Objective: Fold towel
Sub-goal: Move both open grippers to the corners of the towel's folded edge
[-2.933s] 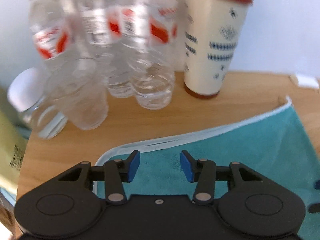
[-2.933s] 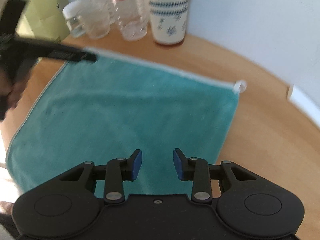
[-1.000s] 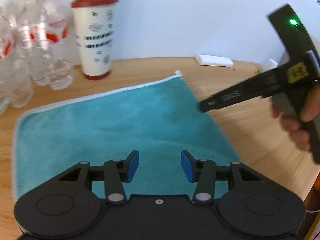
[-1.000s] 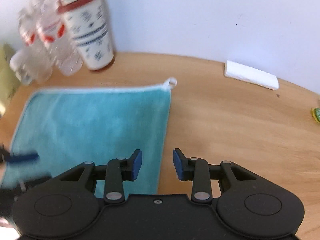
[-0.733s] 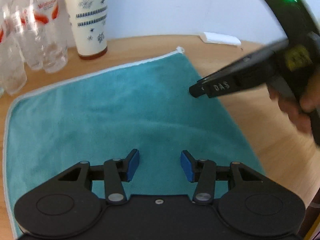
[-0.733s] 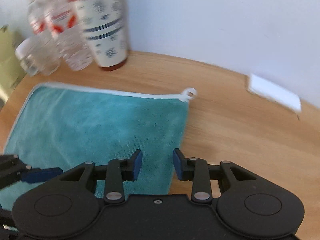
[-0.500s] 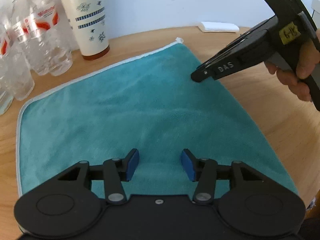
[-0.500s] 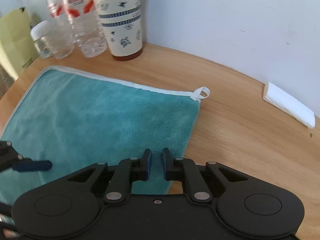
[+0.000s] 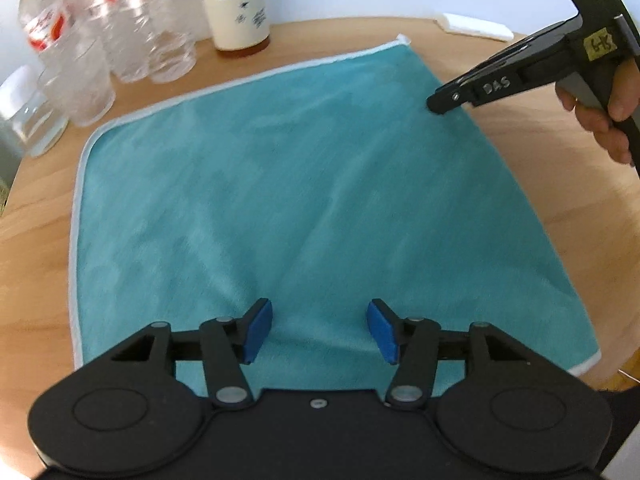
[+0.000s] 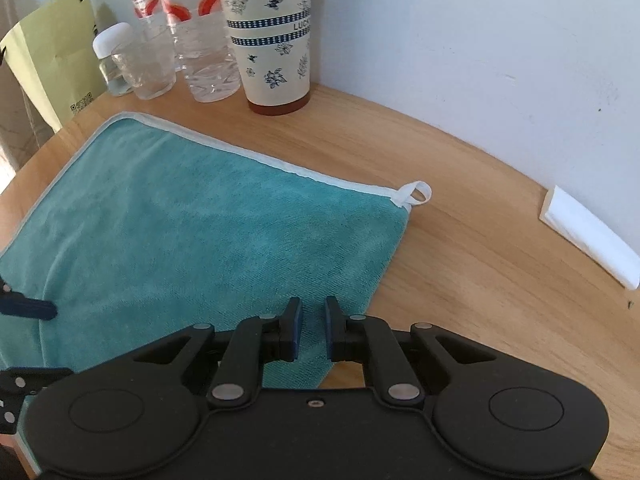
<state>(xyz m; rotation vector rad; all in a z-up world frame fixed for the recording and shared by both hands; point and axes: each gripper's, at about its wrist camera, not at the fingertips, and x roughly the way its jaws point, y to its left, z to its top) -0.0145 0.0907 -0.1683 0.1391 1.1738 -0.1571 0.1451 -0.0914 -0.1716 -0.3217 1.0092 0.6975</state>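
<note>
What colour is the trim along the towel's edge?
White or very pale trim on the teal towel, ending in a white corner loop; clearest in the right wrist view.

Soft, even daylight; wall behind the patterned cup (image 10: pixel 270 36) bright, near washed out. Left wrist view smeared: water bottles (image 9: pixel 132 28) beside the cup blurred. Right wrist view sharp. Fisheye bends the wooden surface (image 10: pixel 480 240) and darkens the corners. Shadows faint.
</note>
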